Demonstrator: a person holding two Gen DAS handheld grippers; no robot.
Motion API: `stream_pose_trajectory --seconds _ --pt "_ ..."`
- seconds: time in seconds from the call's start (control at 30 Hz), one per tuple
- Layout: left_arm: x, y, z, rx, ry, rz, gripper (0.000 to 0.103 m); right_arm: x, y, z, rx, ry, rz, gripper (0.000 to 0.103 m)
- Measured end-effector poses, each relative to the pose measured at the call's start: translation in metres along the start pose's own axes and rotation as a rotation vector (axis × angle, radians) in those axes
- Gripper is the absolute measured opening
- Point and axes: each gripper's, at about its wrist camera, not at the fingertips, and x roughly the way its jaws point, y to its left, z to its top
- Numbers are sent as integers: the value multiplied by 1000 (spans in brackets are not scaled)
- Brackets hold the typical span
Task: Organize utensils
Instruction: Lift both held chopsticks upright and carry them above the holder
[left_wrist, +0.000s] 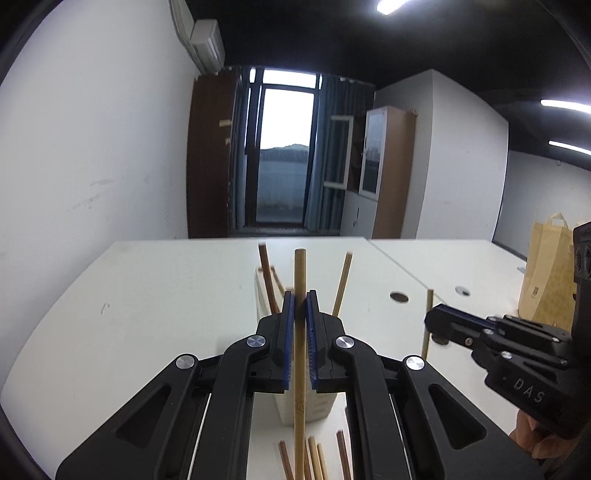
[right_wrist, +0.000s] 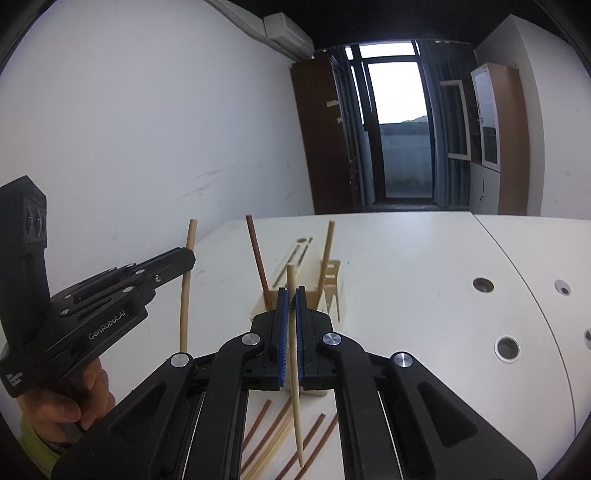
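A bare white-walled office with a balcony door at 12 o'clock lies beyond the white tabletop (left_wrist: 155, 295) I'm working over. My left hand-held gripper (left_wrist: 300, 325) is clamped tight on a pale bamboo chopstick (left_wrist: 300, 280), held near upright; my right hand-held gripper (right_wrist: 291, 314) is likewise closed on a lighter chopstick (right_wrist: 294, 369), also close to vertical. I judge both are held on end so they can drop tip-first into the cream utensil holder (right_wrist: 334, 306) straight ahead, where a dark brown stick (right_wrist: 257, 254) and a tan one (right_wrist: 326, 254) already lean out toward 11 and 1 o'clock. More loose chopsticks (right_wrist: 273, 428) lie flat on the tabletop at 6 o'clock, waiting.

The right wrist view shows the holder's slotted top and my left hand at 8 o'clock. The left wrist view hides most of the holder behind its fingers, but alone shows a brown paper bag (left_wrist: 546, 273) at 3 o'clock.
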Motion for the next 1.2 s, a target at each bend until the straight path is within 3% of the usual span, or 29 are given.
stream_pose_trajectory --seconds 0.1,0.23,0.43,0.67,0.83,1.07,1.2 --pt "-1 -5 4 19 -69 17 6 -1 0 7 -6 -46 10 5" --pt "0 -14 7 49 -148 50 6 3 5 17 -75 -105 -55 5" --pt "-4 -16 14 40 -269 21 6 10 -1 33 -72 -166 5 5" --pt "-28 -12 10 -32 -525 37 6 15 -6 44 -73 -259 77 5" --pt "-36 -9 9 -80 -645 6 6 12 -10 51 -62 -345 136 5" --pt "-21 -16 4 -105 -703 6 6 20 -22 58 -9 -431 174 5" --pt "2 -19 4 -112 -665 13 6 35 -26 56 -4 -410 176 5"
